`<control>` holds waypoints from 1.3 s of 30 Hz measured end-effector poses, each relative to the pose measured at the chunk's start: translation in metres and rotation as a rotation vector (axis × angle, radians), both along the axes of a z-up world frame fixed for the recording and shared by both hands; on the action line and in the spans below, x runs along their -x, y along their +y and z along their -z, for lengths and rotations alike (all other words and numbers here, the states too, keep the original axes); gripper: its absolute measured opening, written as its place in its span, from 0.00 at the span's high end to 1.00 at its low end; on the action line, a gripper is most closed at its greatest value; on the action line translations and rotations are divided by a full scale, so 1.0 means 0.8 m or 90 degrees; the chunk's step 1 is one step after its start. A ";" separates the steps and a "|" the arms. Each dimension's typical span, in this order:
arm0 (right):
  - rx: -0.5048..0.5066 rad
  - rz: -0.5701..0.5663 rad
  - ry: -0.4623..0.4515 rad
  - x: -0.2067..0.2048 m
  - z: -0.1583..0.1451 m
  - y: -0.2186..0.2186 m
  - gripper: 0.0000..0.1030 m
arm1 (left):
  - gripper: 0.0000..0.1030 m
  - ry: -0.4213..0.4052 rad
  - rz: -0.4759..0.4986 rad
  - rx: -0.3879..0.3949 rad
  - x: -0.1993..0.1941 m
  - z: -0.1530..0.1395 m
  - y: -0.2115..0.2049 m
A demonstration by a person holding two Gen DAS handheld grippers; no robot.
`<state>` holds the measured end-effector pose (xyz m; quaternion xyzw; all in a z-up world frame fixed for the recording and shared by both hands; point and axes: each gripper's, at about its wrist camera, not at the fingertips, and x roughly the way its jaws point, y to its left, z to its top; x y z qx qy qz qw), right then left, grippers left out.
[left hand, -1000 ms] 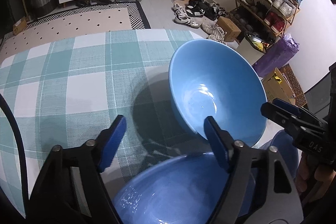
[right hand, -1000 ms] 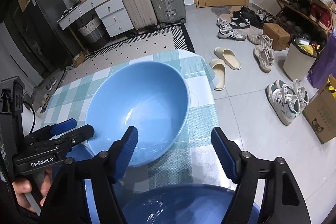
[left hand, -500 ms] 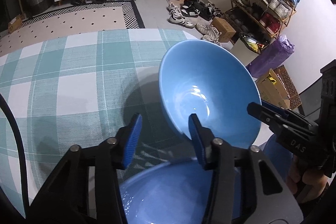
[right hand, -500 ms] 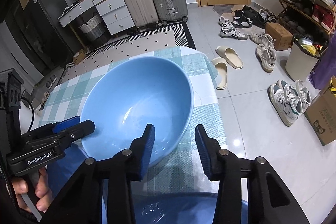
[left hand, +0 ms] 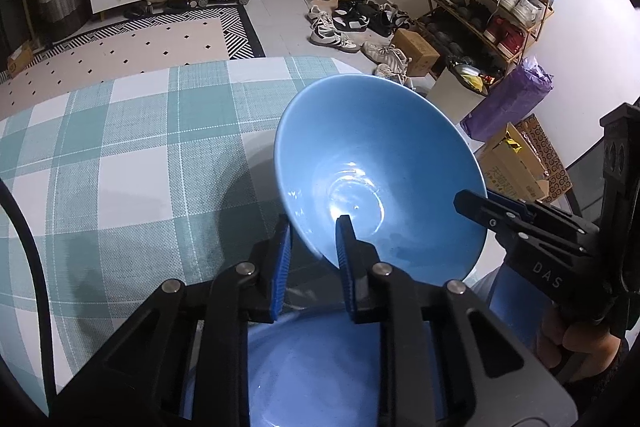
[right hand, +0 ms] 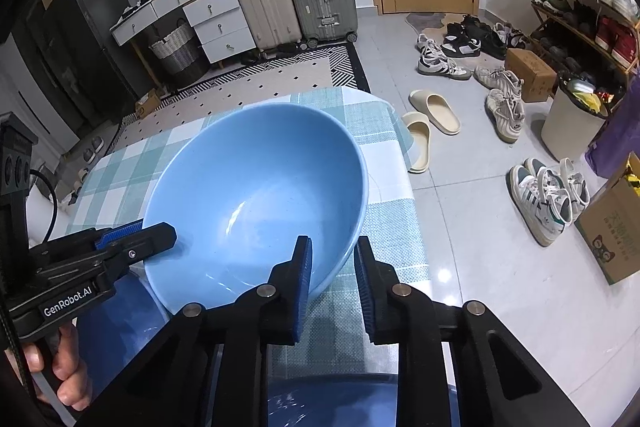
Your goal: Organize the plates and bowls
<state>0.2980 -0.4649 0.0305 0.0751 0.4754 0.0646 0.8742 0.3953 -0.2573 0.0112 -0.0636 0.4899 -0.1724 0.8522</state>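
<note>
We pinch the blue bowl (left hand: 380,167) by opposite rim edges, left gripper (left hand: 314,247) and right gripper (right hand: 334,267) just closed, holding it tilted above a blue dish (left hand: 320,367) on the checked tablecloth (left hand: 120,167).

Two matching handheld tools, left gripper (left hand: 310,227) and right gripper (right hand: 333,247), each built of matte black plastic linkage arms with round silver pivot screws and two narrow black fingers faced with ribbed blue pads (left hand: 283,259). White lettering along the side bodies, "GenRobot.AI" on the left one seen from the right wrist, "DAS" on the right one seen from the left wrist, and a blocky black housing with round holes at the rear of each. Thin black cable (right hand: 48,203) looping off the left tool, bare hand (right hand: 66,375) wrapped round its handle, no sleeve visible.
</note>
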 end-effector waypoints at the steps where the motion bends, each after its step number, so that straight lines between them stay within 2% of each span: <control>1: 0.003 0.000 -0.001 0.000 0.000 0.000 0.79 | 0.81 -0.001 0.001 -0.002 0.000 0.000 -0.001; 21: 0.028 -0.001 -0.022 0.006 -0.005 0.008 0.80 | 0.81 -0.025 0.002 -0.012 0.003 -0.009 0.000; 30: 0.042 -0.001 -0.053 0.017 -0.018 0.011 0.80 | 0.81 -0.038 0.001 -0.011 0.009 -0.018 0.003; 39: 0.043 0.001 -0.075 0.028 -0.035 0.010 0.80 | 0.81 -0.070 0.002 -0.016 0.025 -0.045 0.013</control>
